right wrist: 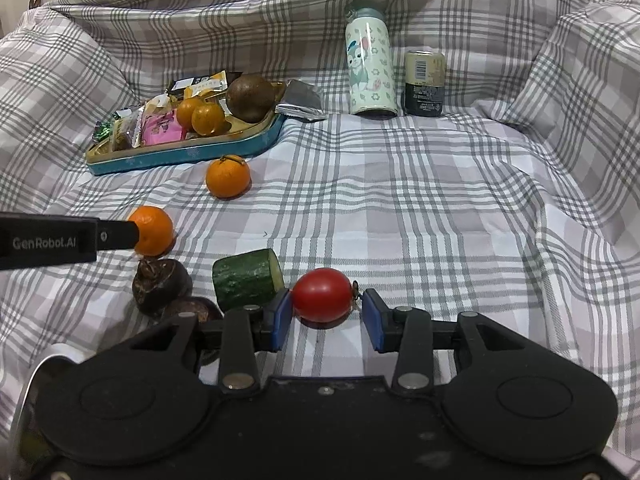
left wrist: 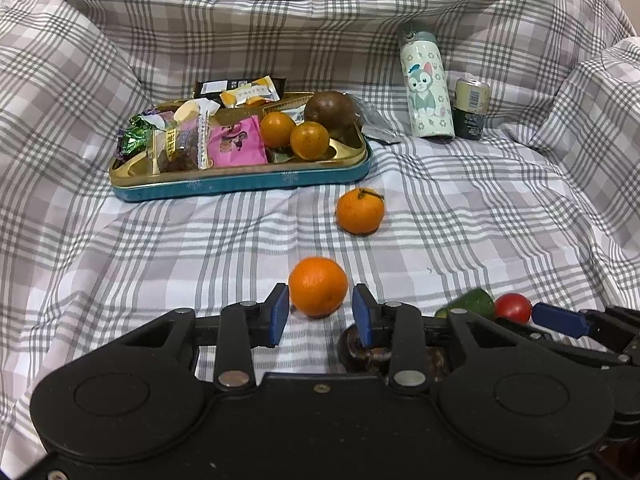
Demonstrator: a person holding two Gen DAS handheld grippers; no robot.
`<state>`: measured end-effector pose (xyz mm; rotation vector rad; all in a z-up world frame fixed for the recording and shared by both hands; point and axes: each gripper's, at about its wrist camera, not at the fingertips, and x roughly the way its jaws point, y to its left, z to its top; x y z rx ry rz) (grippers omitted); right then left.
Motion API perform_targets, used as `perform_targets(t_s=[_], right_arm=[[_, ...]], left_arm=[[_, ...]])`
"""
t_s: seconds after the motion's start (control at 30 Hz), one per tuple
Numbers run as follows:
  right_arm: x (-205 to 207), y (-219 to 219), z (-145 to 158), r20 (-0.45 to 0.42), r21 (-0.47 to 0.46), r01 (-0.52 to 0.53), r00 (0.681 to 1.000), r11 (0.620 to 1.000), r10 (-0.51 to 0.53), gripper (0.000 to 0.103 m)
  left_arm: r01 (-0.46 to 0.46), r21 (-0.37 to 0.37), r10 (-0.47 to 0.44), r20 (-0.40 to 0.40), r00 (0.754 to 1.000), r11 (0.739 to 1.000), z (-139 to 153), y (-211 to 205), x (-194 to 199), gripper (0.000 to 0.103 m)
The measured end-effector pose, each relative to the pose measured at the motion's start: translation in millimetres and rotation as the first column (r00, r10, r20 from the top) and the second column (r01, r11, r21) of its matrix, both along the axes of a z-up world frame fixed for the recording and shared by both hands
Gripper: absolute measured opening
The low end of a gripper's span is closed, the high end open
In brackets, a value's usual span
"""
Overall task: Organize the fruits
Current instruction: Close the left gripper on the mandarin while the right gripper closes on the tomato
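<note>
My left gripper [left wrist: 320, 312] is open with a tangerine [left wrist: 318, 286] between its blue pads, on the plaid cloth; it also shows in the right wrist view [right wrist: 154, 230]. My right gripper [right wrist: 326, 314] is open around a red cherry tomato [right wrist: 322, 294], its left pad touching the tomato. A second tangerine [left wrist: 360, 210] lies near the tin tray [left wrist: 240, 186], which holds two tangerines [left wrist: 308, 140], a brown round fruit [left wrist: 330, 110] and snack packets. A cucumber piece [right wrist: 246, 278] and dark brown chestnut-like pieces [right wrist: 160, 286] lie left of the tomato.
A cat-print bottle [left wrist: 428, 88] and a dark can [left wrist: 472, 108] stand at the back right. A silver foil packet [right wrist: 300, 100] lies beside the tray. The plaid cloth rises in folds at the back and both sides.
</note>
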<state>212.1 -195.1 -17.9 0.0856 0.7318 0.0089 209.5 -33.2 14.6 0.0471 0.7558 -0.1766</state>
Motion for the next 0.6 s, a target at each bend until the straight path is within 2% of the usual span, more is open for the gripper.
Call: perform_targets(t_s=[0.3,0.4,0.43,0.53,0.6], right_arm=[[6.6,-6.3,-12.0,0.008,0.019,0.012,1.000,1.000,-0.013,0.043],[6.6,-5.7,-12.9,0.016,0.021,0.015,1.000,1.000,-0.016,0.043],[6.3,-5.0,-13.1,0.020,0.016,0.016,1.000,1.000,-0.017,0.040],[6.1,-3.3,-12.8,0.025,0.005,0.013,1.000,1.000,-0.013,0.037],[5.7,-3.7,-12.5,0.025,0.009,0.015,1.000,1.000,-0.016,0.037]], left_arm=[[0.009,0.004,-0.009,-0.033,0.999,1.000,-12.8,-3.7,17.4,0.048],[-0.002,0.023,0.002,-0.018,1.000,1.000,-14.3,-6.9,20.3,0.049],[-0.006,0.028,0.007,-0.017,1.000,1.000,-14.4,-7.5,21.4,0.049],[-0.009,0.029,0.010,-0.014,1.000,1.000,-14.6,-7.0,23.2,0.048],[-0.022,0.024,0.022,-0.010,1.000,0.999,-14.6,-5.3,23.5,0.040]])
